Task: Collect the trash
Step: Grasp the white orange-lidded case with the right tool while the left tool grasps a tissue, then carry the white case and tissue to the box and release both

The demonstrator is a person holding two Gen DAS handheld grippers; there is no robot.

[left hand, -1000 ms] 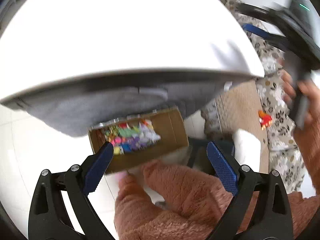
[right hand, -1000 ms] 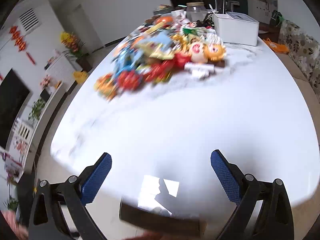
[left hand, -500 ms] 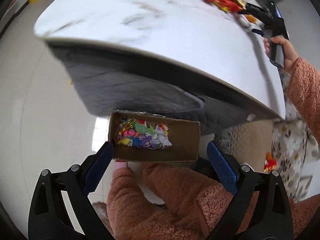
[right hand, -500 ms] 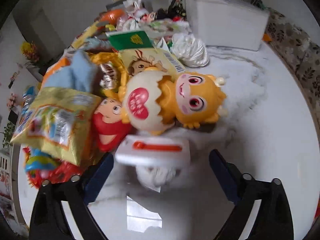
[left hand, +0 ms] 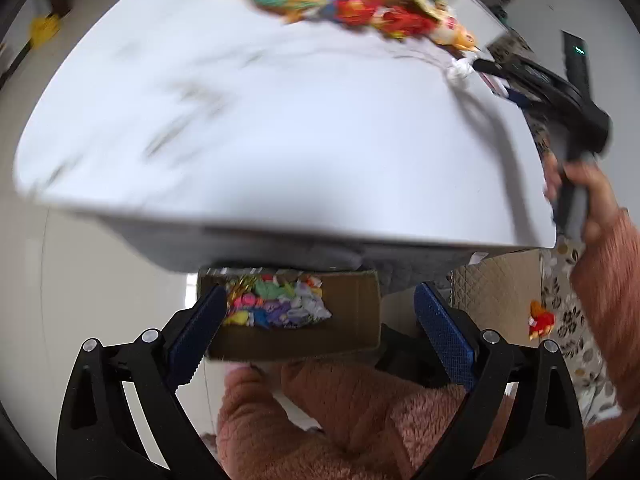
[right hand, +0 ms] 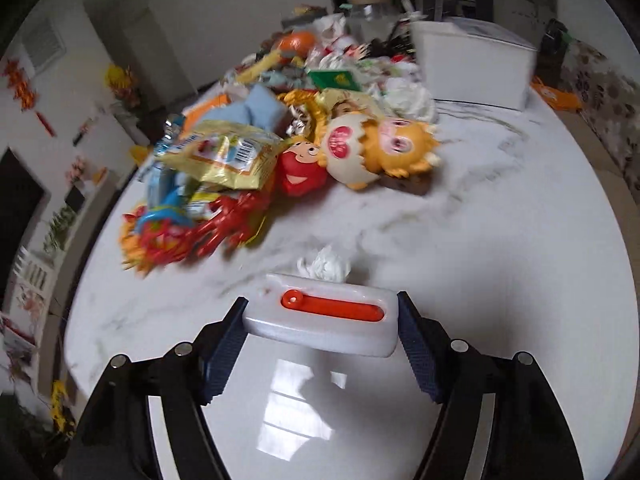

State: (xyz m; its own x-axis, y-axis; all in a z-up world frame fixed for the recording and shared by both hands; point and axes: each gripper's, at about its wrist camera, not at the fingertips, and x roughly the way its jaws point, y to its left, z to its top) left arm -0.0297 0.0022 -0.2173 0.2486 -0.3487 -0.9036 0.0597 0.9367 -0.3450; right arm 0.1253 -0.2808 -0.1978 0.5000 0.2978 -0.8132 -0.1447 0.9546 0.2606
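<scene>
Closing is what the right gripper [right hand: 322,326] has just done: half a second ago its jaws stood wide before the pile, and now both blue pads sit against the two short ends of a white plastic piece with an orange scoop [right hand: 320,322], so I judge that it pinches this piece. The piece was lying at the front of the heap then, under the orange cartoon doll [right hand: 384,152]; now it is between the jaws, at 6 o'clock from the doll and well apart from it. A crumpled white tissue [right hand: 326,266] lies on the marble table [right hand: 500,264] just beyond the piece, at 12 o'clock from it. The colourful pile of wrappers [right hand: 224,160] lies at 10 o'clock.

In the left wrist view the left gripper [left hand: 316,326] is spread wide and holds nothing. It hangs over the cardboard box [left hand: 352,312] on the floor under the table edge, and the box already has colourful trash [left hand: 276,300] in its left half. The person's pink sleeve [left hand: 344,416] is at 6 o'clock from the box.

For the task this means that one item seems to be caught, and I think the carry to the box comes next. The tissue is probably the following target.
</scene>
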